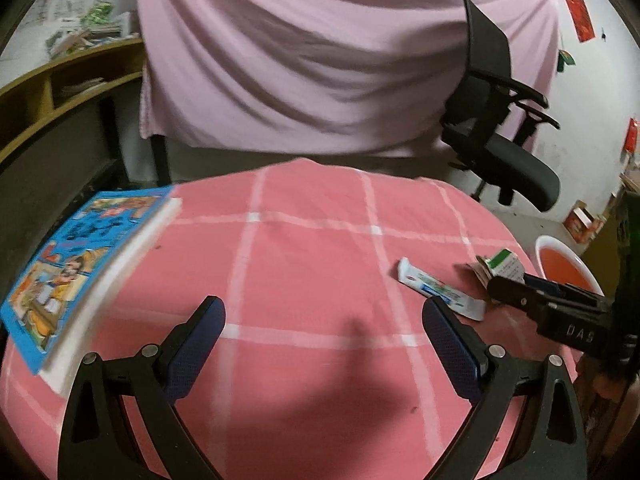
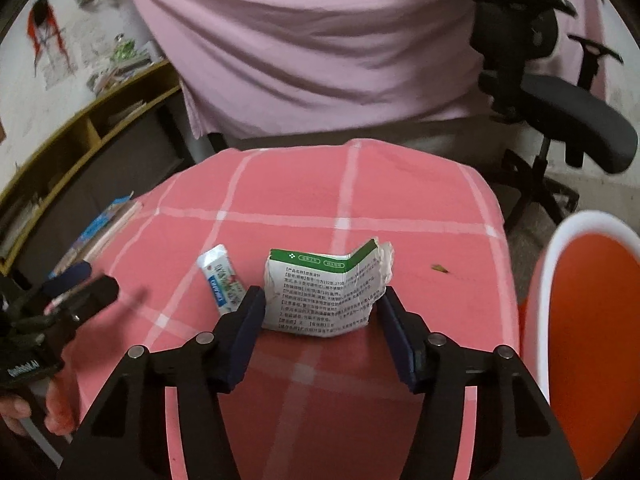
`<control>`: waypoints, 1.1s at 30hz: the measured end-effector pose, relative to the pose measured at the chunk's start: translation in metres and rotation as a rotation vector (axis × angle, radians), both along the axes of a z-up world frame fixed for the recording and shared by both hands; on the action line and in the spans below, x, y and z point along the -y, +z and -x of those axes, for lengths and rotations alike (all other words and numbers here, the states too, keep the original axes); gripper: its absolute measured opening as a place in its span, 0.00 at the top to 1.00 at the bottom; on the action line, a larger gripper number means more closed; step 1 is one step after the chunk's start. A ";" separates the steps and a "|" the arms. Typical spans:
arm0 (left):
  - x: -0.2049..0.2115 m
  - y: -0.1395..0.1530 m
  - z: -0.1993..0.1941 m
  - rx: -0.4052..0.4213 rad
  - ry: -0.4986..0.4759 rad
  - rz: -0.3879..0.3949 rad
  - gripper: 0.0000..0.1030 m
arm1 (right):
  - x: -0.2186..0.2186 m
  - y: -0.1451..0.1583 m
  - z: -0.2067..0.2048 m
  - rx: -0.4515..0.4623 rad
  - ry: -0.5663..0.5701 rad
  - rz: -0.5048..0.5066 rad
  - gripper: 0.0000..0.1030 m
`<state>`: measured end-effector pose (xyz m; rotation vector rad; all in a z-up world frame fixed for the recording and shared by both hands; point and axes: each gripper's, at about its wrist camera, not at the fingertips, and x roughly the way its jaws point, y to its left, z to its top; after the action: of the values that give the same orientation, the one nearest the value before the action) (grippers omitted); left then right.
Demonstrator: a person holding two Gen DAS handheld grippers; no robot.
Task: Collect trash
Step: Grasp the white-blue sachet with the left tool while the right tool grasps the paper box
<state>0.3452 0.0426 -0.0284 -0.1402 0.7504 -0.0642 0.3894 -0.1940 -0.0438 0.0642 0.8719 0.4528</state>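
Two pieces of trash are seen on the pink checked tablecloth, so the collecting is judged to be at its start. A torn green-and-white carton lies toward the near right of the table, and a small blue-and-white wrapper lies just beside it on its left. A tiny brown scrap is also noticed farther right on the cloth.

The right gripper is set around the carton, one jaw on each side of it. The jaws are half spread, and their blue pads appear to be at the carton's edges; whether they already press on it cannot be told for certain. The carton is seen resting on the cloth, not lifted.

The left gripper is held spread wide over bare cloth near the middle of the table, with nothing between its jaws. The wrapper is seen just to its right, untouched.

An orange bin with a white rim stands beside the table's right edge, near the carton; nothing can be made out inside it. A blue picture book lies at the left edge of the table and is not taken for trash.

Left to be done, by this judgement: the carton gripped, lifted and dropped in the bin, then the wrapper and perhaps the scrap.
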 end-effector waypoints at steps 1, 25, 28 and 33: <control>0.003 0.000 -0.002 -0.007 -0.011 0.002 0.11 | 0.003 0.000 0.000 -0.004 -0.003 -0.008 0.46; 0.078 -0.014 -0.063 -0.143 -0.088 -0.067 0.61 | 0.046 0.000 0.009 0.077 -0.017 0.042 0.46; 0.072 -0.016 -0.059 -0.138 -0.074 -0.045 0.70 | 0.050 -0.001 0.010 0.078 -0.026 0.031 0.46; 0.069 -0.014 -0.052 -0.127 -0.074 -0.005 0.79 | 0.053 -0.002 0.012 0.076 -0.032 0.020 0.47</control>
<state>0.3971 -0.0259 -0.0426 -0.1126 0.8826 -0.1248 0.3771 -0.2475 -0.0463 0.0423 0.7994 0.4137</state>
